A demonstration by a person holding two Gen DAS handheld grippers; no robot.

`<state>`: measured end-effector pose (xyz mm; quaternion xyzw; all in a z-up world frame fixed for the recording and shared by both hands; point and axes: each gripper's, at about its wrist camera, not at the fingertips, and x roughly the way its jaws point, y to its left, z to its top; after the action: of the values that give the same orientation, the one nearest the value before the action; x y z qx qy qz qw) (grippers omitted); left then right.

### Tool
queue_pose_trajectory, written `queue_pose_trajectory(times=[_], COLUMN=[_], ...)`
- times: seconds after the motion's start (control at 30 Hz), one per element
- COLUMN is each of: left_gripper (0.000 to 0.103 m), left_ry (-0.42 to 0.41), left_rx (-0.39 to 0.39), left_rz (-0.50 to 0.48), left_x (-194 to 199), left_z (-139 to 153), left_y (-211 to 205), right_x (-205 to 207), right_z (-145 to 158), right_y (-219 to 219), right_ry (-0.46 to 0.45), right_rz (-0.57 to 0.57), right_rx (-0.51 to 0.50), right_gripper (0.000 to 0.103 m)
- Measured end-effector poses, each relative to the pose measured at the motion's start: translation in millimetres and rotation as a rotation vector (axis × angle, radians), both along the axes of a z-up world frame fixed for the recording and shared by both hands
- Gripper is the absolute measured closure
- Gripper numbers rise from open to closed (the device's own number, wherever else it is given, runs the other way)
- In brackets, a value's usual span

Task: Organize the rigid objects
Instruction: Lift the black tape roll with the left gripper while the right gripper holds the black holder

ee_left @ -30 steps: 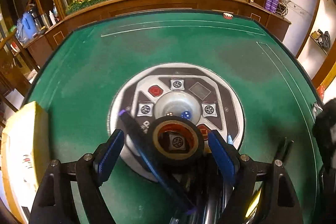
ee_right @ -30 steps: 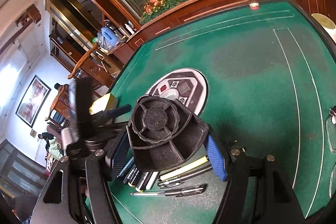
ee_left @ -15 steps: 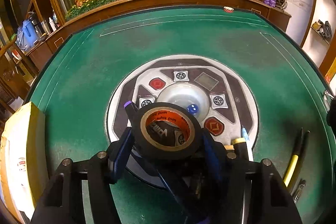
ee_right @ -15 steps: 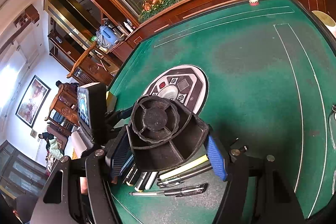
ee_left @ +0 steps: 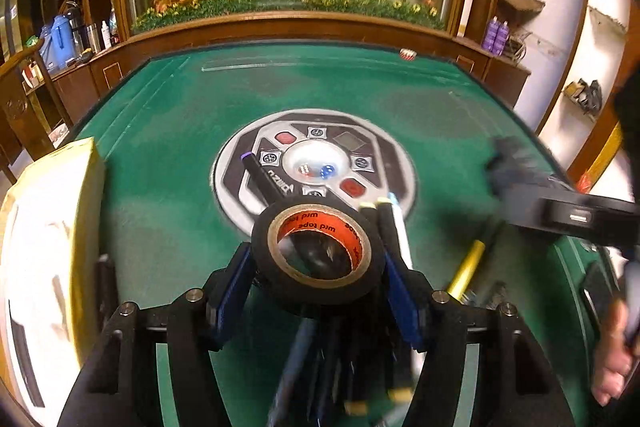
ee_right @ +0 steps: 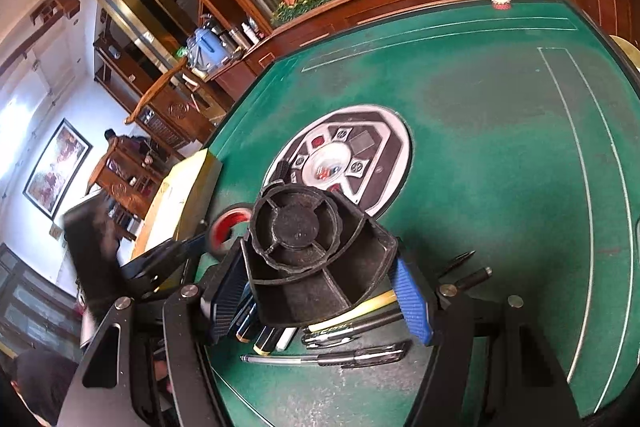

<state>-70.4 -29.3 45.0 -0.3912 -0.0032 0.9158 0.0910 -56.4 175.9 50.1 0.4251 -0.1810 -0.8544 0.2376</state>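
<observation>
Two claws gripping, left claw (ee_left: 316,267) tape roll (ee_left: 316,251), right claw (ee_right: 316,291) black organizer (ee_right: 316,259)

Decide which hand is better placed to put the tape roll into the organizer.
Left. Its jaws already grip the black tape roll, while the right gripper is occupied holding the black desk organizer as the receptacle.

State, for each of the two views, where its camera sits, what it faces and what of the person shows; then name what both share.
Left wrist: behind the left gripper, looking down at its tape roll over pens; a hand shows at right.
Right wrist: behind the right gripper, looking down at its black organizer above pens.
Shared: green table, round centre panel, yellow box, tape roll.
</observation>
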Motion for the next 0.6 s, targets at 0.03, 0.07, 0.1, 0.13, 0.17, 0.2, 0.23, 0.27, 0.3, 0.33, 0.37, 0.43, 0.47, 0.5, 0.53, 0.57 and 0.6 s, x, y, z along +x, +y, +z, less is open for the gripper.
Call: queue_pose_trajectory(times=[0.03,0.07,0.1,0.13,0.17,0.2,0.23,0.27,0.3,0.33,0.37,0.43,0.47,0.5,0.53,0.57,0.6], left_gripper=[0.037,0.037,0.037,0.037,0.037,0.036,0.036,0.036,0.036,0.036,0.036,0.036,0.036,0.036,0.036,0.036,0.036], left_ry=[0.013,0.023,0.033,0.041,0.048,0.055,0.06,0.062,0.065,0.07,0.08,0.091,0.097,0.103,0.112,0.119,0.13], left_rx=[0.008,0.018,0.028,0.031,0.031,0.026,0.018,0.016,0.019,0.02,0.015,-0.011,-0.016,-0.019,-0.015,-0.013,-0.019], left_rz=[0.004,0.007,0.011,0.015,0.018,0.018,0.025,0.037,0.05,0.06,0.073,0.097,0.102,0.111,0.121,0.126,0.137], left_x=[7.7,15.4,27.2,34.8,42.7,52.0,60.9,67.4,73.6,80.0,86.1,93.4,94.5,97.9,100.5,102.6,104.1], left_z=[2.6,4.6,6.7,7.6,7.7,7.2,5.8,4.5,2.9,1.2,-0.1,-2.0,-2.1,-2.5,-1.9,-1.9,-0.3], left_y=[-2.2,-4.5,-7.0,-9.2,-11.3,-13.2,-14.9,-17.0,-19.5,-21.9,-23.7,-26.4,-28.9,-29.9,-32.2,-33.8,-35.4], right_x=[1.3,2.1,3.3,4.4,5.4,5.7,6.8,8.4,9.8,11.1,13.1,16.2,18.5,19.8,21.1,22.2,24.2], right_z=[-1.0,-1.4,-2.0,-2.7,-3.5,-3.4,-3.5,-4.1,-4.4,-5.2,-6.0,-7.9,-8.8,-9.7,-10.8,-11.5,-12.3], right_y=[-3.7,-6.5,-9.1,-12.5,-16.1,-19.3,-23.0,-27.6,-30.7,-34.8,-38.7,-45.0,-49.8,-53.2,-56.2,-59.4,-63.2], right_ry=[0.001,0.002,0.004,0.005,0.005,0.004,0.005,0.007,0.011,0.013,0.014,0.015,0.018,0.02,0.022,0.023,0.026], right_rz=[0.008,0.015,0.021,0.028,0.037,0.043,0.051,0.063,0.07,0.082,0.092,0.109,0.122,0.132,0.141,0.152,0.163], right_rx=[0.008,0.015,0.021,0.029,0.035,0.039,0.044,0.052,0.059,0.067,0.072,0.082,0.091,0.098,0.104,0.11,0.117], right_gripper=[0.036,0.036,0.036,0.036,0.036,0.036,0.036,0.036,0.036,0.036,0.036,0.036,0.036,0.036,0.036,0.036,0.036])
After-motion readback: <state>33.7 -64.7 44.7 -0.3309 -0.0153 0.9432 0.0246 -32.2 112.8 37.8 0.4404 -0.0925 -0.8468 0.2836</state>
